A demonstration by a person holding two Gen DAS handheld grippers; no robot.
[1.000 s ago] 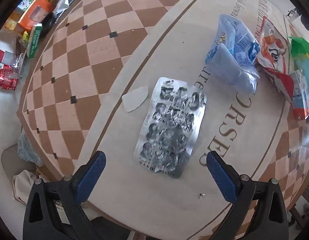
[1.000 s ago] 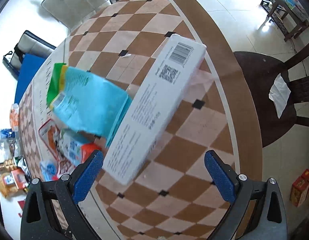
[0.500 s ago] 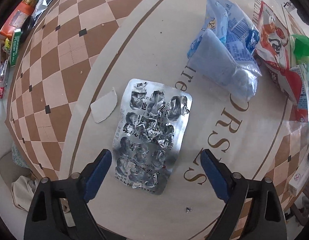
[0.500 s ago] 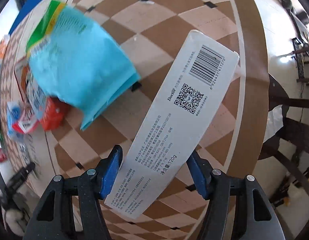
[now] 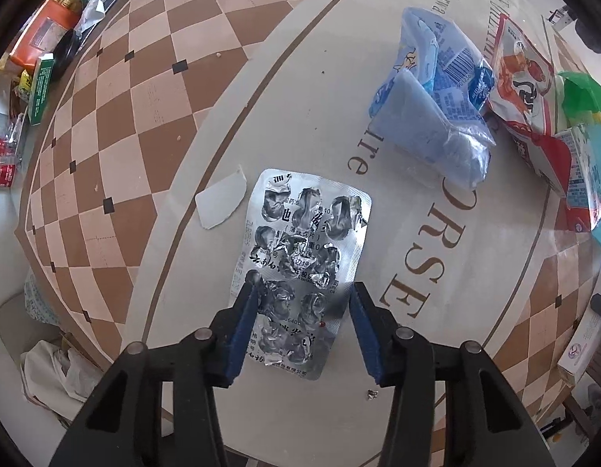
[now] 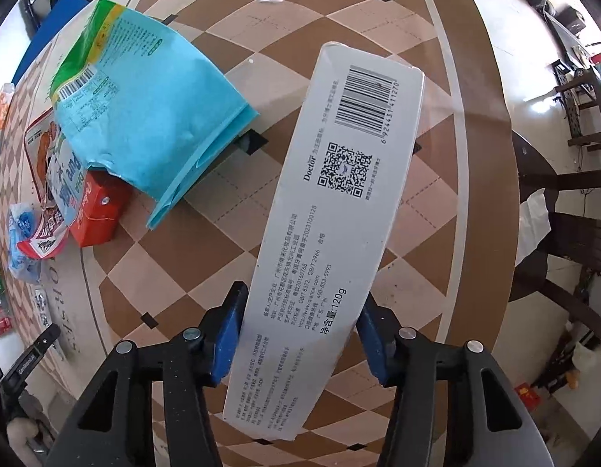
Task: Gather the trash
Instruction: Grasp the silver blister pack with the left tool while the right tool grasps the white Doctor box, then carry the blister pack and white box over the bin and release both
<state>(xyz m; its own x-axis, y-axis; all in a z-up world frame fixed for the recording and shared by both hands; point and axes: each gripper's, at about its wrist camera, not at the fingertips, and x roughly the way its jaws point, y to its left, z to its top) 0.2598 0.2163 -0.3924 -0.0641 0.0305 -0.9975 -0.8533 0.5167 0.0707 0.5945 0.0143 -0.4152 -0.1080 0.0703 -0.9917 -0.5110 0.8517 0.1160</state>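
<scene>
In the left wrist view a silver used blister pack lies flat on the round table. My left gripper has closed in on the pack's near end, with both blue pads at its long edges. In the right wrist view my right gripper is shut on a long white toothpaste box with a barcode, which it holds by its near end above the checkered table.
A white paper scrap lies left of the blister pack. A blue plastic wrapper, a red-white snack bag and a red carton lie beyond it. A cyan-green pouch rests on the red carton. Dark chairs stand at the right.
My left gripper moved down over the blister pack and its jaws closed from wide open to the pack's edges. My right gripper closed on the toothpaste box and holds it.
</scene>
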